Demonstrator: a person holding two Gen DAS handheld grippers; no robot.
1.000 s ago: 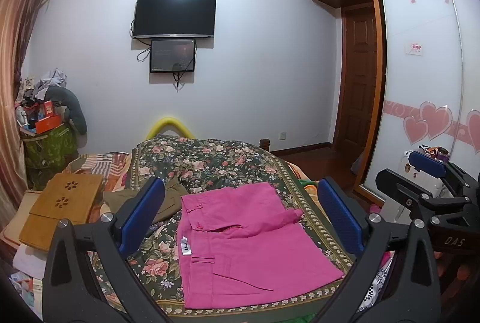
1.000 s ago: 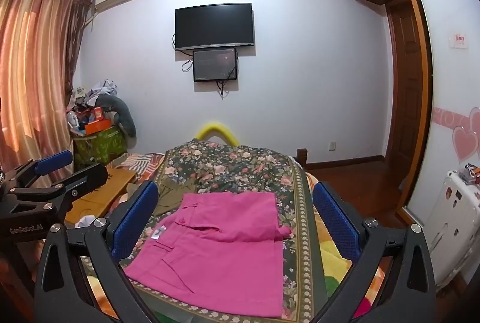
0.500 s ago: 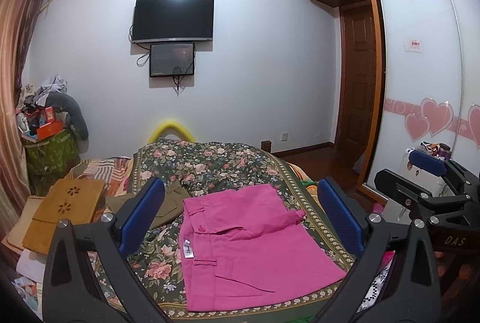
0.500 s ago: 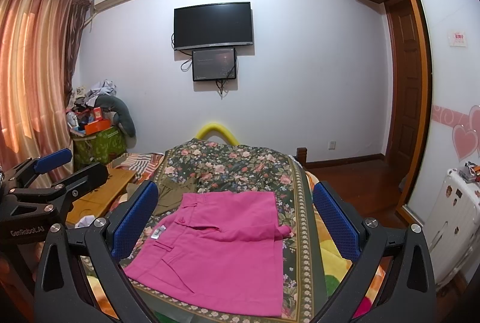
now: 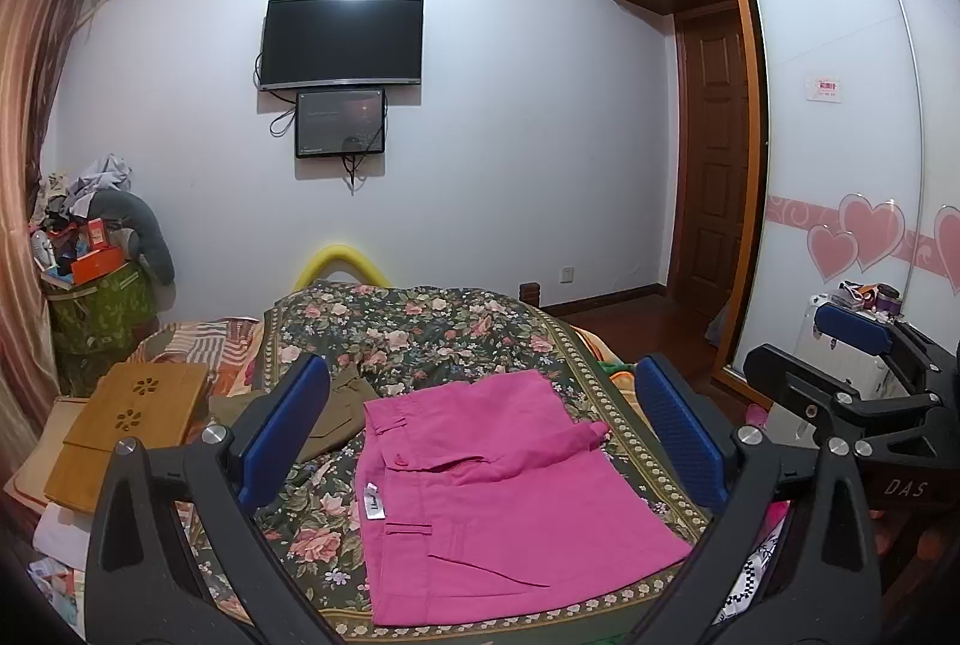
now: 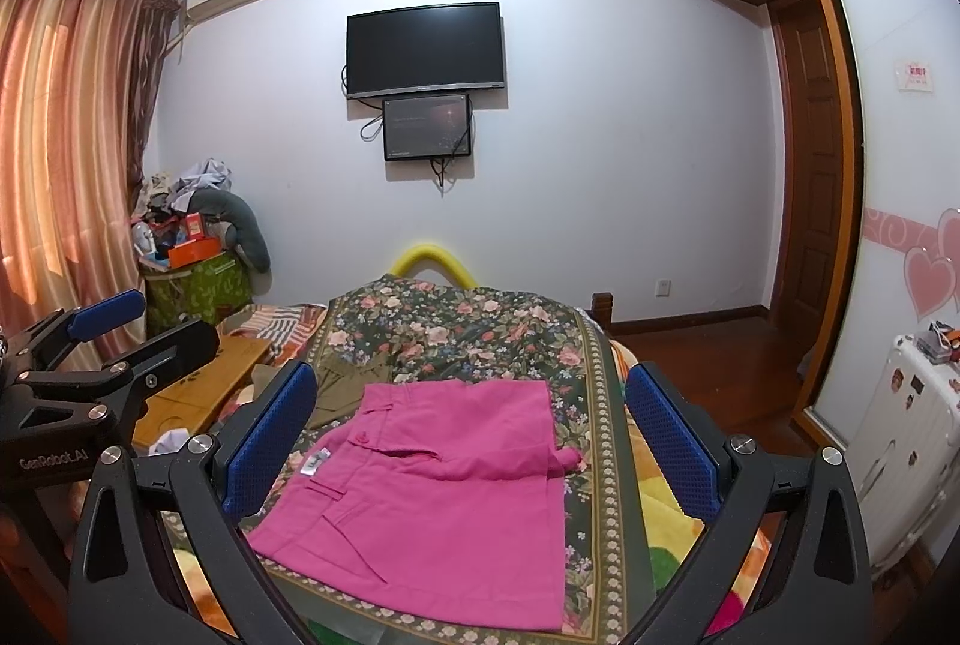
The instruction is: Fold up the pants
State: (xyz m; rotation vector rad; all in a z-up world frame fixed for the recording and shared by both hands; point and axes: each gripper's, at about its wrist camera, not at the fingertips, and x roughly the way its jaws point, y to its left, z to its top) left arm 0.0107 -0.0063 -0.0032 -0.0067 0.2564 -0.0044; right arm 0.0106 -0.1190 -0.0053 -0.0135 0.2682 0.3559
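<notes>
Pink pants (image 5: 498,489) lie folded into a compact rectangle on the floral bedspread (image 5: 420,333), near the bed's front edge. They also show in the right wrist view (image 6: 444,483). My left gripper (image 5: 480,435) is open and empty, held above and in front of the pants. My right gripper (image 6: 474,435) is open and empty too, raised clear of the cloth. The right gripper shows at the right edge of the left wrist view (image 5: 852,375). The left gripper shows at the left edge of the right wrist view (image 6: 108,345).
An olive garment (image 5: 336,405) lies left of the pink pants. A wooden lap tray (image 5: 126,429) sits on the bed's left side. A cluttered green bin (image 5: 96,303) stands at the far left. A white suitcase (image 6: 900,441) and wardrobe (image 5: 840,165) are on the right.
Both views have tilted up very slightly; the pants sit a touch lower in frame. The pants and both open grippers are otherwise as before.
</notes>
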